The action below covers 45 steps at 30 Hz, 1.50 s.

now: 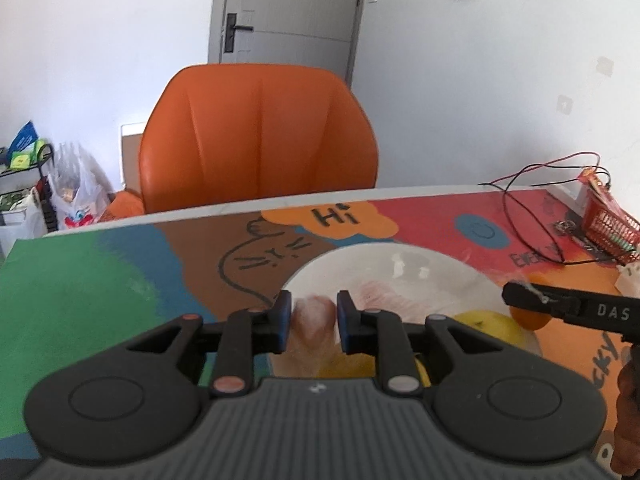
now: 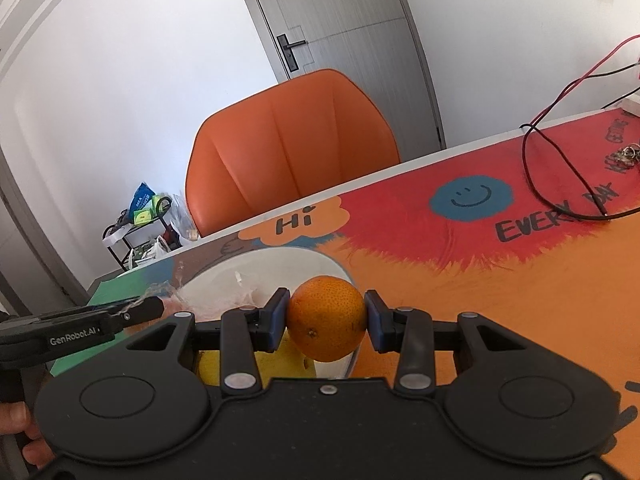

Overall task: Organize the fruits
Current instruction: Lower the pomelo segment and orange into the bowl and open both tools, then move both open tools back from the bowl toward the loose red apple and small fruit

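Right gripper [image 2: 326,322] clamps orange [image 2: 327,318] just above plate [image 2: 320,258], likely for drop. Left gripper [image 1: 311,322] pinches clear bag [image 1: 312,320], jaws narrow, over plate.

Orange fruit [image 2: 326,322], deep orange, speckled. Plate [image 1: 360,264], white. Second fruit [image 1: 492,326], yellow (possibly a lemon; blurred). Tablecloth [image 2: 500,300], cartoon print: red, orange, green, blue smiley. Chair [image 1: 256,136], orange. Gripper pads [image 2: 276,320], blue.

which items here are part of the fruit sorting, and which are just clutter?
Job:
- orange, clamped in the right tongs
- white plate
- yellow fruit on the plate
- clear plastic bag, pinched in the left tongs

Lying about:
- red and black wires
- red basket
- orange chair
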Each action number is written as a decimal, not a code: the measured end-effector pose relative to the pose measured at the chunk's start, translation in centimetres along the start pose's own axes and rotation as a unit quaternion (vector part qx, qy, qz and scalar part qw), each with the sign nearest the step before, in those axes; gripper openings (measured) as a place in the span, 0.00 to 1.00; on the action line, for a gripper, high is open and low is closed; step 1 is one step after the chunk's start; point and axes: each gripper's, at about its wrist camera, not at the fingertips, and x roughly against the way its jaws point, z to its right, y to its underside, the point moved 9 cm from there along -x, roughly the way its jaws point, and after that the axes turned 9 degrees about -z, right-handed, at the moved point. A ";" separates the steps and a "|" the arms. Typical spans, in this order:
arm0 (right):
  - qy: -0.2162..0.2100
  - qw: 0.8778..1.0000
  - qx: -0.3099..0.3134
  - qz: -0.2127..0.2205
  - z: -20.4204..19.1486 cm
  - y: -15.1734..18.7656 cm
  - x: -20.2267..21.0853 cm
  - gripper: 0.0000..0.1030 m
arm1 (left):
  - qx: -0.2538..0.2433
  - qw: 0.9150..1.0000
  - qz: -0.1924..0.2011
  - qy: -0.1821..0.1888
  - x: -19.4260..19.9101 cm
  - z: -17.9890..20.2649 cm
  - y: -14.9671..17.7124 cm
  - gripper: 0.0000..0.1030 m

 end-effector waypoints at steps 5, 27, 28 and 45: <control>0.001 1.000 0.001 -0.002 -0.2 -0.3 -0.5 0.37 | 0.002 1.000 -0.002 -0.002 0.2 -0.3 0.2 0.32; -0.007 1.000 0.013 0.010 -2.2 0.8 2.4 0.51 | 0.041 0.999 0.035 -0.006 6.0 -1.3 2.0 0.84; -0.009 1.000 0.014 0.011 -2.4 0.9 2.7 0.54 | 0.042 0.999 0.034 -0.005 6.2 -1.3 2.2 0.86; -0.015 0.998 0.024 0.052 -4.7 3.7 8.4 1.00 | 0.084 0.995 0.052 -0.009 11.2 -1.4 4.8 0.95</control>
